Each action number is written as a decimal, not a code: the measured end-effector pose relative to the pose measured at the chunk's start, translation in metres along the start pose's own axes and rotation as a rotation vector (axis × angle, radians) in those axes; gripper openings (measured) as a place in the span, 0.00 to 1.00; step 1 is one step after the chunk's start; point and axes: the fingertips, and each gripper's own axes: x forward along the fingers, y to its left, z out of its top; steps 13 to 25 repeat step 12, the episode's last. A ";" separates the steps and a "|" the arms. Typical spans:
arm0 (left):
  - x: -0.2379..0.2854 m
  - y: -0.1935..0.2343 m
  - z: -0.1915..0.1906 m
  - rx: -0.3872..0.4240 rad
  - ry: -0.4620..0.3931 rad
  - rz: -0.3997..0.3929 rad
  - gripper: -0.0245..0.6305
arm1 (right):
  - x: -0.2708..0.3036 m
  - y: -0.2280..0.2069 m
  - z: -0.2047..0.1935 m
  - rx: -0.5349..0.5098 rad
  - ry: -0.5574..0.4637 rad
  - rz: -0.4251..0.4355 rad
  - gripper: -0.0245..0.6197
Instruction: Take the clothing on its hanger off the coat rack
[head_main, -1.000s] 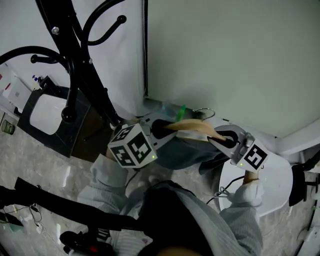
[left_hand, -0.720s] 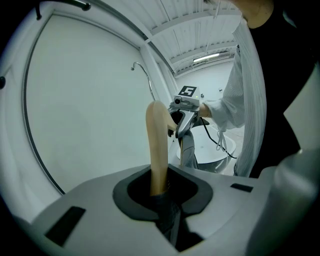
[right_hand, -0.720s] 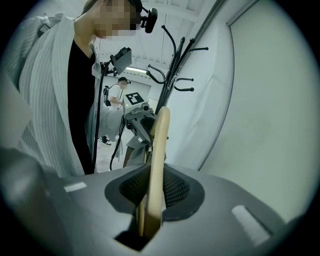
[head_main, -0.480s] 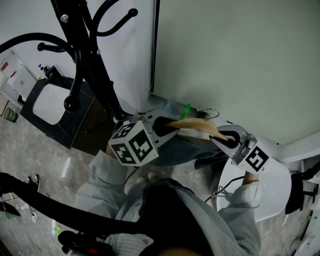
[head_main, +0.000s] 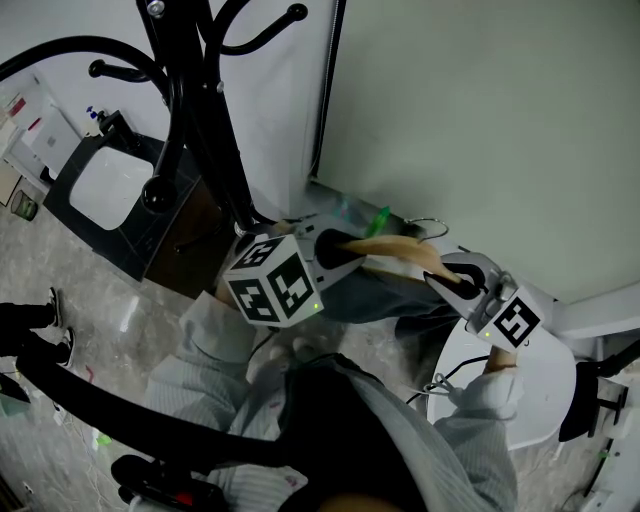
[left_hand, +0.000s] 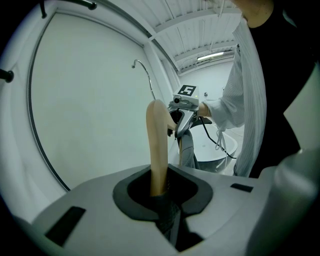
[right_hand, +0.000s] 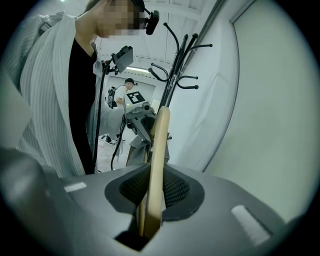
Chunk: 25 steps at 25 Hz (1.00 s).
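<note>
A wooden hanger (head_main: 392, 247) with grey clothing (head_main: 372, 296) draped on it is held level, low beside the pale wall and away from the black coat rack (head_main: 197, 120). My left gripper (head_main: 340, 250) is shut on the hanger's left end, and my right gripper (head_main: 456, 281) is shut on its right end. The hanger's metal hook (head_main: 425, 227) points toward the wall and hangs on nothing. In the left gripper view the wooden arm (left_hand: 159, 145) rises out of my left gripper (left_hand: 162, 192). In the right gripper view the arm (right_hand: 159, 160) runs from my right gripper (right_hand: 150, 200) toward the rack (right_hand: 177, 65).
A black-framed stand with a white top (head_main: 100, 190) sits at the foot of the rack on the left. A round white table (head_main: 525, 375) lies under my right hand. The wall (head_main: 480, 110) is close behind the hanger. Another person (right_hand: 120, 95) stands far off.
Both grippers keep their hold on the hanger and have barely shifted. The view has drifted, so the rack and stand sit further right and up. Shoes have come in at the left edge.
</note>
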 end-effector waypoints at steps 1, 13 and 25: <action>0.000 0.000 0.000 -0.002 0.000 0.000 0.13 | 0.000 0.000 0.000 0.002 0.002 0.002 0.13; -0.002 0.002 -0.005 0.001 0.006 -0.004 0.13 | 0.007 0.000 0.002 -0.027 0.003 0.012 0.13; -0.002 0.002 -0.005 0.001 0.006 -0.004 0.13 | 0.007 0.000 0.002 -0.027 0.003 0.012 0.13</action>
